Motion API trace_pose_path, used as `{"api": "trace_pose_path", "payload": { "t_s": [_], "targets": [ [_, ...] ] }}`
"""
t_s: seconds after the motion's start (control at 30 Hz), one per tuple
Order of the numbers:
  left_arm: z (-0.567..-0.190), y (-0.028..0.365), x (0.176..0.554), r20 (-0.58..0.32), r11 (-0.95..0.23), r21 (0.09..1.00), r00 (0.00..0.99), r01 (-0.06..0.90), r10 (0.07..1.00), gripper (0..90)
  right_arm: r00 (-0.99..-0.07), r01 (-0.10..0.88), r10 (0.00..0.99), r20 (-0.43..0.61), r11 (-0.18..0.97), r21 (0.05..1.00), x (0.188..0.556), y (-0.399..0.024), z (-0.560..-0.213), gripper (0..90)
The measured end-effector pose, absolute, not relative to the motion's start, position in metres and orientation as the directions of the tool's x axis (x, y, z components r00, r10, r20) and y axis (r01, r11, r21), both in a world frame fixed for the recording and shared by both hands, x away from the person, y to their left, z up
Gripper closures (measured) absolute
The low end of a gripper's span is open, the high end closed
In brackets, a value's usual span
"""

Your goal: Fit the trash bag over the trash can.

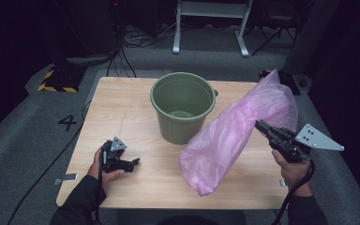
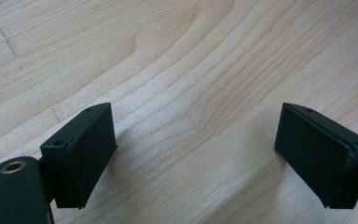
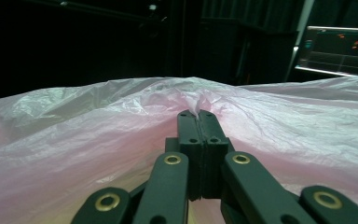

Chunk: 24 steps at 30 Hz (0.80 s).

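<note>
bag: pink plastic bag (image 1: 234, 136), right of centre in the high view, slanting from upper right down to the table (image 1: 136, 187); its low end seems to rest there.
right gripper (image 1: 258, 124): jaws pressed together, pinching a fold of the bag, probably to lift it toward the bin.
bin: green bin (image 1: 183, 105), centre, open and likely waiting for the bag as a liner.
left gripper (image 1: 133, 162): lower left, jaws spread, holding nothing, resting low over the table.
writing: a "4" (image 1: 68, 123) on the floor, left.

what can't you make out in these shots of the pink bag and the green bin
- Pink bag: whether anything is inside; its film is cloudy in the high view.
- Table behind the bag: hidden by it.
- Green bin: its far outer side, turned away from the camera.
- Right gripper: its pads, buried in bag folds.
</note>
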<state>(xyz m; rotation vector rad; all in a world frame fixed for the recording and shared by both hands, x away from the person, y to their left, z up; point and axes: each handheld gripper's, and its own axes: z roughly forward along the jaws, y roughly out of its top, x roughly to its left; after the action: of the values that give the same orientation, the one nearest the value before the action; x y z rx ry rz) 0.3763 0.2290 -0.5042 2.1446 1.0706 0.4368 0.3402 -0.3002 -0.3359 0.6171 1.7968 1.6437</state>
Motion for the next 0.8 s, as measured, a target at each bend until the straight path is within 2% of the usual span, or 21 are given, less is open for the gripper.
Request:
{"api": "trace_pose_path", "payload": {
  "t_s": [0.33, 0.43, 0.57, 0.63, 0.67, 0.73, 0.8],
  "targets": [
    [-0.503, 0.229, 0.376, 0.006, -0.436, 0.706, 0.612, 0.557, 0.791, 12.5, -0.649, -0.077, 0.753, -0.105, 0.072, 0.994, 0.365, -0.304, -0.315, 90.0],
    [-0.499, 0.227, 0.373, 0.035, -0.437, 0.720, 0.601, 0.539, 0.799, 16.7, -0.639, -0.077, 0.762, -0.106, 0.074, 0.994, 0.374, -0.299, -0.309, 90.0],
    [-0.479, 0.220, 0.363, 0.037, -0.410, 0.789, 0.630, 0.458, 0.776, 17.3, -0.626, -0.078, 0.772, -0.110, 0.078, 0.994, 0.386, -0.292, -0.301, 90.0],
    [-0.461, 0.211, 0.352, 0.122, -0.435, 0.819, 0.627, 0.375, 0.770, 20.3, -0.618, -0.079, 0.779, -0.109, 0.076, 0.994, 0.391, -0.291, -0.297, 90.0],
    [-0.449, 0.208, 0.347, 0.136, -0.425, 0.842, 0.632, 0.332, 0.763, 21.4, -0.614, -0.077, 0.782, -0.106, 0.074, 0.994, 0.394, -0.290, -0.296, 90.0],
    [-0.425, 0.203, 0.338, 0.108, -0.382, 0.880, 0.665, 0.282, 0.739, 21.3, -0.610, -0.068, 0.784, -0.112, 0.088, 0.994, 0.399, -0.287, -0.294, 90.0],
    [-0.406, 0.195, 0.334, 0.080, -0.353, 0.895, 0.681, 0.272, 0.728, 20.3, -0.608, -0.053, 0.786, -0.117, 0.107, 0.993, 0.403, -0.284, -0.295, 90.0]
  ]
}}
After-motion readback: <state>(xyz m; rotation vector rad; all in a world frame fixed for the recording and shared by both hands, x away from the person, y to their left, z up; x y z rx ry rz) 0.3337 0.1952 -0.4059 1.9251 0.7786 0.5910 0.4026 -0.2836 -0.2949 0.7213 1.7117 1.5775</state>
